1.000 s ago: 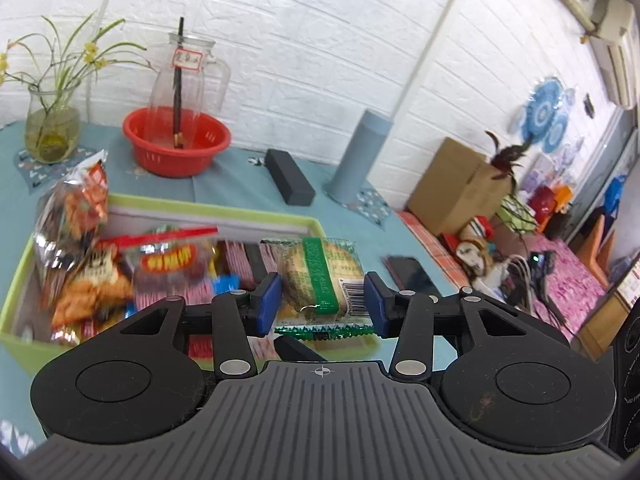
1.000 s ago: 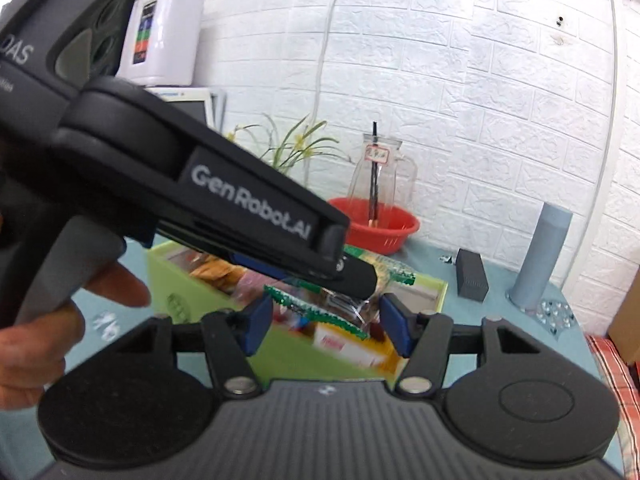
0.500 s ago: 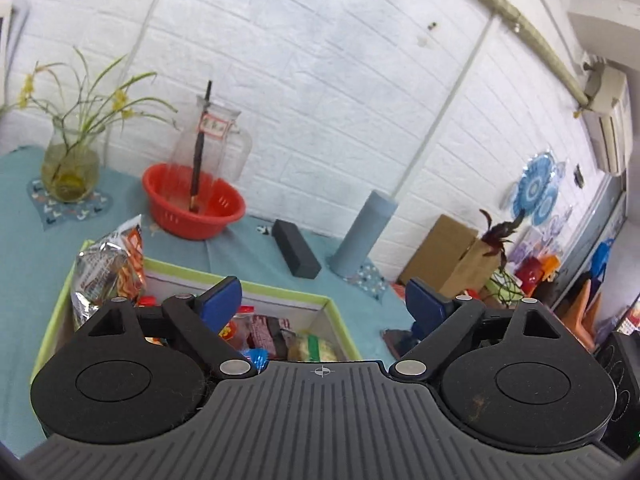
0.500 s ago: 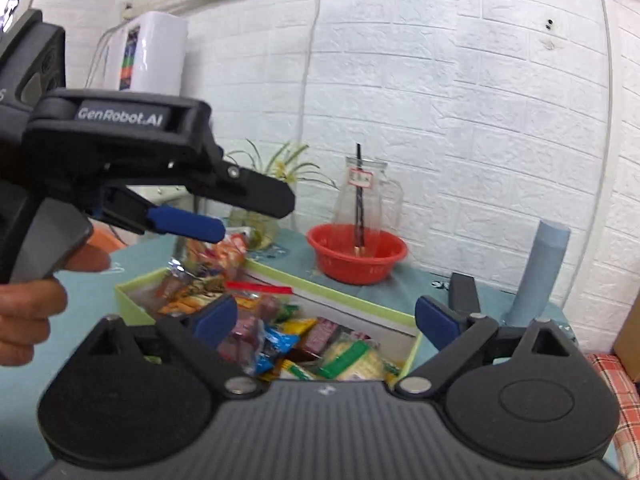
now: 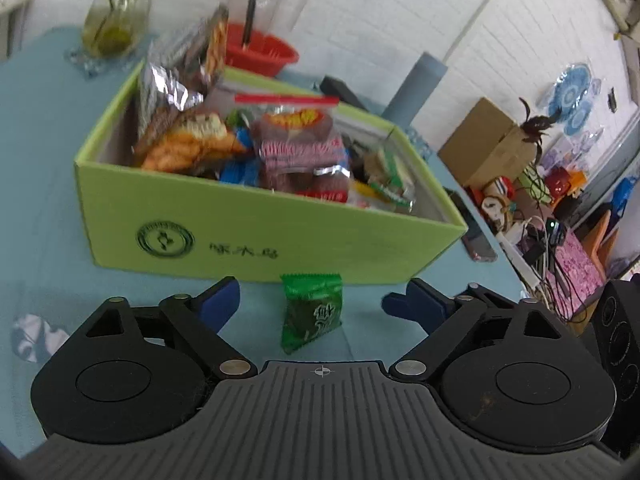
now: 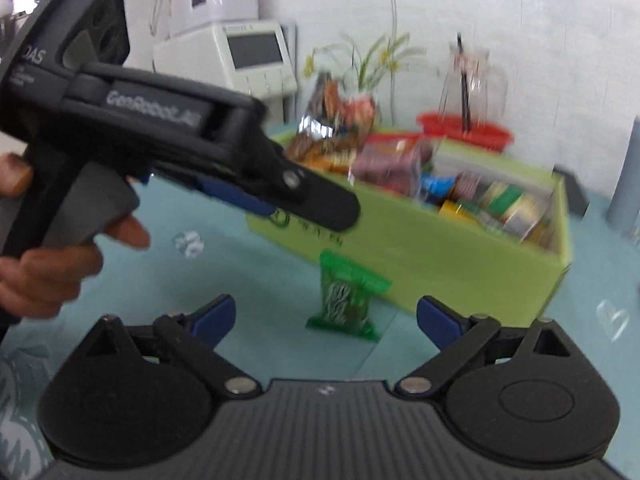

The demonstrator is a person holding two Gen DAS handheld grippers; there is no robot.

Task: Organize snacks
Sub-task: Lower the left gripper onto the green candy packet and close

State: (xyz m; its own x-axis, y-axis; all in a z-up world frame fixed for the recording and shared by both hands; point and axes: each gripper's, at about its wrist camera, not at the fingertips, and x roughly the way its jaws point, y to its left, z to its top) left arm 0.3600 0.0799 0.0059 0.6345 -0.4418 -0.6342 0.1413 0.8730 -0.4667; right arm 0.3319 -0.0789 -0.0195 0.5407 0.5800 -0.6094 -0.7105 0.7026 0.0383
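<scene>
A small green snack packet (image 5: 312,312) lies on the teal tablecloth just in front of the lime-green box (image 5: 280,240), which is full of mixed snack bags. My left gripper (image 5: 316,304) hovers low over the packet. Its jaws are closing, with the packet between them and untouched by the pads. In the right wrist view the same packet (image 6: 344,300) sits ahead of my right gripper (image 6: 326,316), which is open wide and holds nothing. The box (image 6: 440,264) stands behind it. A hand (image 6: 48,272) holds the left gripper's handle at the upper left.
Behind the box stand a red basket (image 5: 260,50) with a glass jug, a vase of flowers (image 5: 108,28), a grey cylinder (image 5: 416,84) and a black block (image 5: 340,88). A phone (image 5: 478,242) lies right of the box. A white appliance (image 6: 256,52) is at the back left.
Both grippers went from narrow jaws around a packet over the box to wide jaws. They dropped to table level in front of the box, where the small green packet came into view.
</scene>
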